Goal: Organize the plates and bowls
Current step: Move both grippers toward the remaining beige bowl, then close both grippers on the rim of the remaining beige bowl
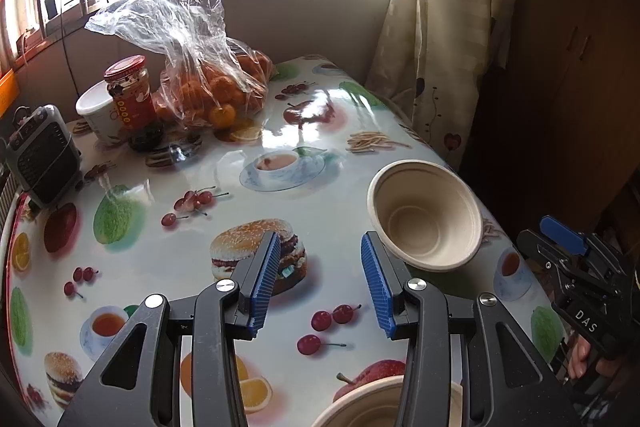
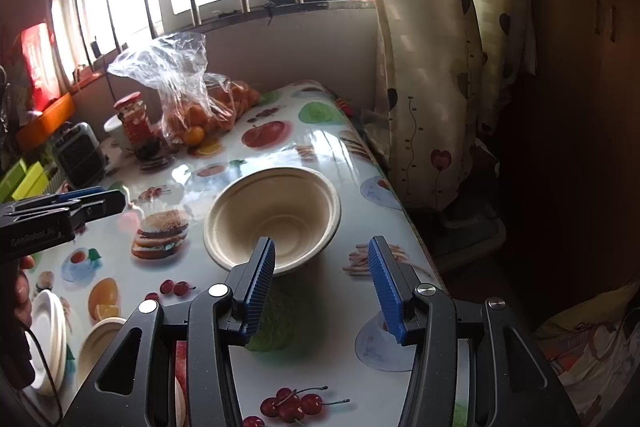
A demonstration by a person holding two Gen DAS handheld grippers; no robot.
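On the table (image 2: 224, 367), a bowl (image 2: 276, 211) is sitting upright; right gripper (image 2: 322, 255) and left gripper (image 1: 320, 255) are hovering, jaws apart (nothing gripped).

A: What gets cut off in the left wrist view?

B: At six o'clock a second beige bowl (image 1: 372, 407) runs off the bottom edge, partly behind the left gripper's (image 1: 320, 267) arm.

A: And the right wrist view?

B: At eight o'clock the white plates (image 2: 50, 343) are partly hidden by a hand (image 2: 20, 299); how many are stacked is unclear. The jar's (image 2: 134, 121) label is too small to read.
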